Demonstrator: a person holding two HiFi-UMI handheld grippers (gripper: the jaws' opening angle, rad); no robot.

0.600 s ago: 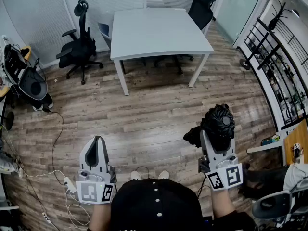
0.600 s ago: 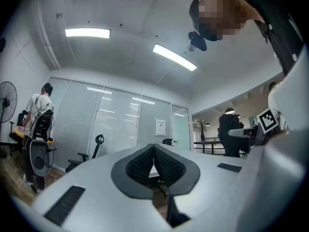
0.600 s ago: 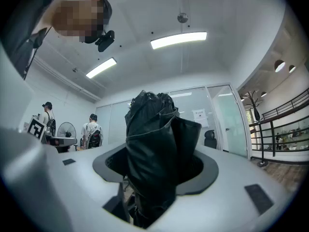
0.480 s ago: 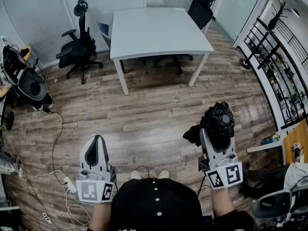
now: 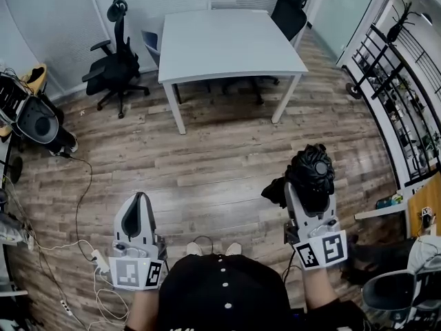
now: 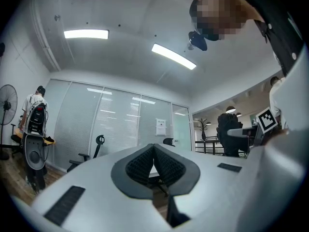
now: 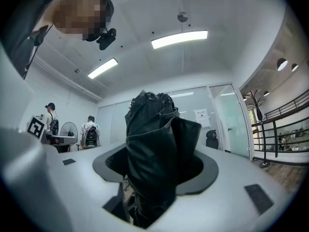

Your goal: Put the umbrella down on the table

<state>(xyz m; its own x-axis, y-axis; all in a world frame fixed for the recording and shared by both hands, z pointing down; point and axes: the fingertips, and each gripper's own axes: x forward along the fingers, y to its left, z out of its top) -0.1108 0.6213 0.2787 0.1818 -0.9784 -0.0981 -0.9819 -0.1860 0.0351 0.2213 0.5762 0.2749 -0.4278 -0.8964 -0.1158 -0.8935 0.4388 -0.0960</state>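
A folded black umbrella point(image 5: 313, 178) stands upright between the jaws of my right gripper point(image 5: 311, 197), which is shut on it at waist height. In the right gripper view the umbrella point(image 7: 154, 158) fills the gap between the pads and rises above them. My left gripper point(image 5: 138, 216) is held level beside it at the lower left, shut with nothing in it; the left gripper view shows its black pads point(image 6: 140, 166) meeting. The white table point(image 5: 231, 47) stands well ahead across the wooden floor, its top bare.
Black office chairs stand left of the table point(image 5: 116, 64) and behind it point(image 5: 288, 16). A black pram point(image 5: 34, 119) and loose cables point(image 5: 76, 205) lie at the left. A black railing point(image 5: 393, 95) runs along the right. People stand far off point(image 7: 91, 132).
The scene has slid slightly in the head view, the table a little nearer. Both grippers hold the same pose, the umbrella still gripped.
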